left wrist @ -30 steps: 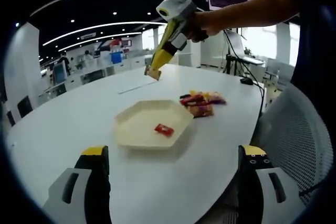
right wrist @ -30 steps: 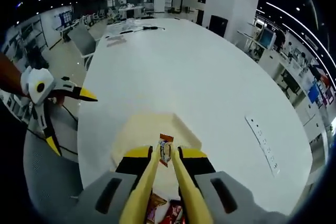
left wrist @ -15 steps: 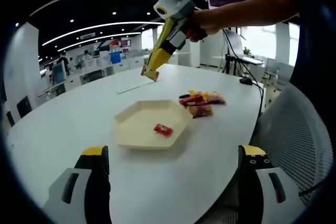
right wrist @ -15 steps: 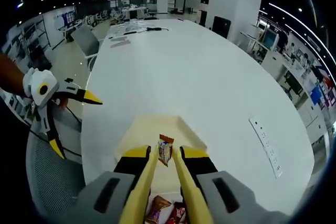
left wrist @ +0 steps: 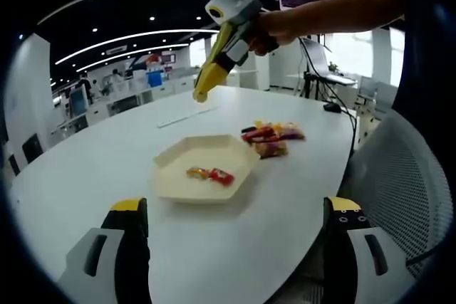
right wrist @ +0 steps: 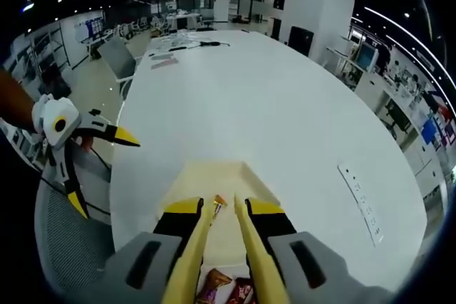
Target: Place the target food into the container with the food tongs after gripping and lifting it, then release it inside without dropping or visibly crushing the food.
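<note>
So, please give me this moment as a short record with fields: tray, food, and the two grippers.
tray: cream hexagonal tray on the white table
in tray: orange snack packet beside red snack packet
outside tray: pile of snack packets on the table
right gripper: raised above the tray, holding nothing
left gripper: open, low, near the table edge

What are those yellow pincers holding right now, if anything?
Nothing. The right gripper hangs above the tray with empty tips; two snack packets lie in the tray. The left gripper is open and empty.
</note>
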The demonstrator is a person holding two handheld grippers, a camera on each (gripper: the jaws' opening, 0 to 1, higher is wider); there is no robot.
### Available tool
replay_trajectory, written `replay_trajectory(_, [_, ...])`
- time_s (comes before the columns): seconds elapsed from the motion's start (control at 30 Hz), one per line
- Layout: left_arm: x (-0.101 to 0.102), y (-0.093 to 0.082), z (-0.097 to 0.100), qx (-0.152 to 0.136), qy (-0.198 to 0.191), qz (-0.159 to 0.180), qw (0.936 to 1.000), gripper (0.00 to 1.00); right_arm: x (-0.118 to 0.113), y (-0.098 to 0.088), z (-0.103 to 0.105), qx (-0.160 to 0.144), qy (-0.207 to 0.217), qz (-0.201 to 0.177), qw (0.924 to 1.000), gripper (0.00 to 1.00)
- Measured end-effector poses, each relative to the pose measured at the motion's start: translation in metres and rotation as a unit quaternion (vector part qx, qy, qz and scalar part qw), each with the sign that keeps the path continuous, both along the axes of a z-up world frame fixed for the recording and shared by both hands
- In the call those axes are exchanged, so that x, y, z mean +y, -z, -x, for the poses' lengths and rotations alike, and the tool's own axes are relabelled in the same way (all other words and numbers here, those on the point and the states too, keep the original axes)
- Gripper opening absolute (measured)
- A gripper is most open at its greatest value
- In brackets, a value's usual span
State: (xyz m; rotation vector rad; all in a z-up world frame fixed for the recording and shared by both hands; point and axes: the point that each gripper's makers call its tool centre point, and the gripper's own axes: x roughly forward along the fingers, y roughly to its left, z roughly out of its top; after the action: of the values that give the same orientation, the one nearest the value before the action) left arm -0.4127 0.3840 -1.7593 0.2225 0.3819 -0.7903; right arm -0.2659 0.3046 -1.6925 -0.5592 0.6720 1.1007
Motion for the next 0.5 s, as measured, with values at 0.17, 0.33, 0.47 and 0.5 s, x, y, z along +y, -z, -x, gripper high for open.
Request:
replay_trajectory(0.17, [0.000, 0.001, 0.001, 0.002, 0.001, -0.002, 1.0000, 0.99, 0.000, -0.004, -0.001, -0.004, 0.005, -0.006, 1.0000, 0.23])
replay_trajectory(0.33, [0.000, 0.002, 0.000, 0.002, 0.002, -0.003, 1.0000, 0.99, -0.002, -0.006, 0.000, -0.007, 0.004, -0.008, 0.9999, 0.23])
replay_trajectory(0.47, [0.000, 0.002, 0.000, 0.002, 0.002, -0.002, 1.0000, 0.99, -0.007, -0.008, 0.001, -0.010, 0.002, -0.009, 0.9999, 0.22])
replay_trajectory(0.5, [0.000, 0.002, 0.000, 0.003, 0.001, -0.001, 1.0000, 0.99, -0.009, -0.008, 0.002, -0.011, 0.001, -0.011, 0.9999, 0.22])
